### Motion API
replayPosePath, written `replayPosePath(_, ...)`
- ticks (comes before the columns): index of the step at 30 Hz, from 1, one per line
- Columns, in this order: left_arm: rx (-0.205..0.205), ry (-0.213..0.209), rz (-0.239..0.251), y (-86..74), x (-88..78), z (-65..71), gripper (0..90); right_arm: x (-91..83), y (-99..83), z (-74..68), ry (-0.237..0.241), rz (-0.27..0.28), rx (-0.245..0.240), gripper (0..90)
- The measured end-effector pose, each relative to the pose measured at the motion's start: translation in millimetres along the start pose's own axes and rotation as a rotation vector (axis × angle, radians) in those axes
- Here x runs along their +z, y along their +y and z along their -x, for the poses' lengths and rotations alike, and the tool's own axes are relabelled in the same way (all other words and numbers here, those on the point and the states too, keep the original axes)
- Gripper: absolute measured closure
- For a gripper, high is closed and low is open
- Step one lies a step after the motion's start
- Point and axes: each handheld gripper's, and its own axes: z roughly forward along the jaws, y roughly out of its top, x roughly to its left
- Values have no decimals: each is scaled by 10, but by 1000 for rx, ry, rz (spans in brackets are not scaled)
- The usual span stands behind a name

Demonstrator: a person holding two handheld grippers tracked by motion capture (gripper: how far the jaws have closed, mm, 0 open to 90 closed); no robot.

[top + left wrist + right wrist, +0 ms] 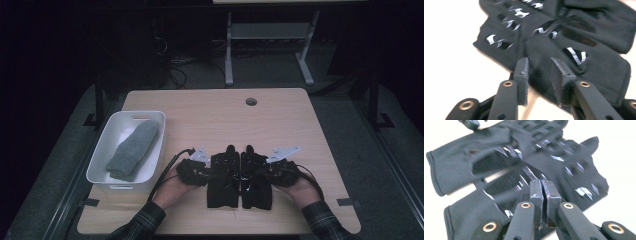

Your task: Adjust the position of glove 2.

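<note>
Two black gloves (239,177) of soft knit fabric lie flat, side by side and touching, at the near middle of the pale wood tabletop (280,120). Silvery grip marks dot them. Their long axes run away from the person, fingertips pointing to the far edge, cuffs nearest. The left gripper (539,72) has its jaws spread part way over the left glove's fabric, not pressing it. The right gripper (544,192) has its jaws pressed together over the right glove; whether they pinch fabric I cannot tell. A white plastic bin (102,150) at the left holds a grey sock (132,150).
</note>
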Motion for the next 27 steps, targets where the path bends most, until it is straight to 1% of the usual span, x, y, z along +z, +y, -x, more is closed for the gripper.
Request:
replayPosePath(1, -16, 9, 0, -10, -3, -10, 640, -46, -50, 34, -11, 2, 12, 886)
replayPosePath(4, -31, 28, -8, -21, -6, -39, 598, -135, -191, 119, -28, -10, 42, 899)
replayPosePath(5, -22, 33, -22, -21, -10, -58, 583, -150, -224, 136, -29, -12, 53, 900)
replayPosePath(6, -44, 34, -9, -23, 9, -56, 581, -160, -245, 144, -29, -15, 58, 900)
replayPosePath(8, -46, 35, -22, -30, 31, -70, 557, -157, -258, 141, -25, -18, 58, 900)
replayPosePath(9, -41, 36, -34, -34, 43, -79, 546, -141, -253, 139, -22, -21, 48, 900)
replayPosePath(10, -50, 34, -36, -38, 66, -76, 539, -121, -246, 131, -18, -28, 44, 900)
replayPosePath(12, -51, 26, -35, -42, 95, -74, 540, -76, -240, 118, -19, -49, 31, 900)
replayPosePath(13, -50, 24, -33, -39, 101, -70, 551, -55, -243, 114, -18, -58, 33, 900)
replayPosePath(14, -63, 22, -22, -34, 114, -58, 565, -44, -248, 116, -14, -61, 35, 900)
replayPosePath(15, -63, 16, -20, -32, 118, -59, 598, -43, -250, 120, -11, -60, 37, 900)
replayPosePath(18, -57, 7, -23, -27, 122, -72, 733, -40, -253, 123, -9, -58, 38, 900)
replayPosePath(19, -66, 9, -8, -26, 121, -71, 784, -40, -252, 122, -9, -59, 38, 900)
replayPosePath(20, -74, 2, 0, -22, 112, -77, 830, -39, -252, 121, -9, -59, 38, 900)
replayPosePath(21, -70, -7, -8, -19, 97, -96, 854, -38, -252, 120, -8, -58, 38, 900)
replayPosePath(23, -86, -16, 2, -19, 83, -112, 884, -36, -250, 115, -4, -59, 36, 900)
replayPosePath(24, -106, -23, 12, -14, 76, -111, 892, -35, -249, 114, -3, -60, 33, 900)
replayPosePath(27, -106, -29, 19, 2, 36, -124, 894, -28, -244, 105, 1, -59, 32, 900)
